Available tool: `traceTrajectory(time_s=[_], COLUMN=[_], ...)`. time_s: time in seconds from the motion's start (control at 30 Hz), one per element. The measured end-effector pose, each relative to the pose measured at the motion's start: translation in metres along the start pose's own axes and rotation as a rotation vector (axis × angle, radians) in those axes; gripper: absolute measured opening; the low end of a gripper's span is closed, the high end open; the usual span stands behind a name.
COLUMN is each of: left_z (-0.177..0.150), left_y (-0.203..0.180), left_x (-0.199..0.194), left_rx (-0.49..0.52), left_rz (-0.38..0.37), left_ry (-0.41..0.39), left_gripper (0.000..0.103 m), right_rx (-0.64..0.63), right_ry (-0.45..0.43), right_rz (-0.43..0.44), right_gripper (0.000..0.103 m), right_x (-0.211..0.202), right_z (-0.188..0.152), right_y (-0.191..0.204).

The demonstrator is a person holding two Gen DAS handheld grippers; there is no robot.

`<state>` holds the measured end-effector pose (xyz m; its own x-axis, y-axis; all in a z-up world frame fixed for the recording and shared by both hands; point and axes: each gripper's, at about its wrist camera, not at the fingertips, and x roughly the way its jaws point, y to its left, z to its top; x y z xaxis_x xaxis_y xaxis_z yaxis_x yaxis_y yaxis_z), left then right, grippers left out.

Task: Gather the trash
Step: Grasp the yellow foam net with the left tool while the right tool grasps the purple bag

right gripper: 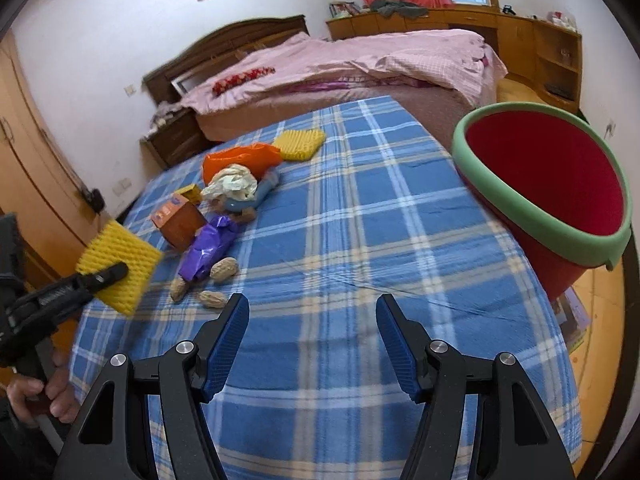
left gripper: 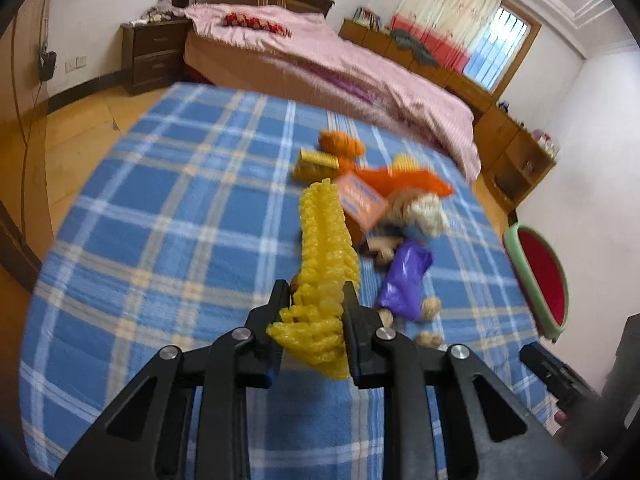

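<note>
My left gripper is shut on a yellow foam net, lifted off the blue plaid cloth. The right wrist view shows the same net at the left, pinched by the left gripper, with a hand on the handle below. My right gripper hangs open over bare cloth with nothing between its blue pads. The trash pile lies ahead: a purple wrapper, peanut shells, an orange carton, crumpled paper, an orange bag and a second yellow foam net.
A red bin with a green rim stands at the right edge of the cloth, its mouth tilted toward me; the left wrist view has the bin at far right. Behind lie a bed with pink covers, a nightstand and wooden cabinets.
</note>
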<state>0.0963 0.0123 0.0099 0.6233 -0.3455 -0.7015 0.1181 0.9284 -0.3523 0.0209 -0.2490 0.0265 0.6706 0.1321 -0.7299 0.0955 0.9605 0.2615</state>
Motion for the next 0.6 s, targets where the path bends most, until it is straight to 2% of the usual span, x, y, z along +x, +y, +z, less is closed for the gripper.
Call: traceTrajectory(time_s=[0.37, 0.6], left_z=[0.023, 0.023], left_y=[0.031, 0.039], left_x=[0.02, 0.028], left_rx=[-0.032, -0.03], left_rz=[0.068, 0.044], left_ry=[-0.081, -0.118], left_gripper=[0.025, 0.025], right_rx=[-0.04, -0.087], right_ry=[0.023, 0.066], right_rz=[0.022, 0.012], right_gripper=[0.068, 0.068], right_x=[0.033, 0.069], right_z=[0.024, 0.031], right_y=[0.046, 0.079])
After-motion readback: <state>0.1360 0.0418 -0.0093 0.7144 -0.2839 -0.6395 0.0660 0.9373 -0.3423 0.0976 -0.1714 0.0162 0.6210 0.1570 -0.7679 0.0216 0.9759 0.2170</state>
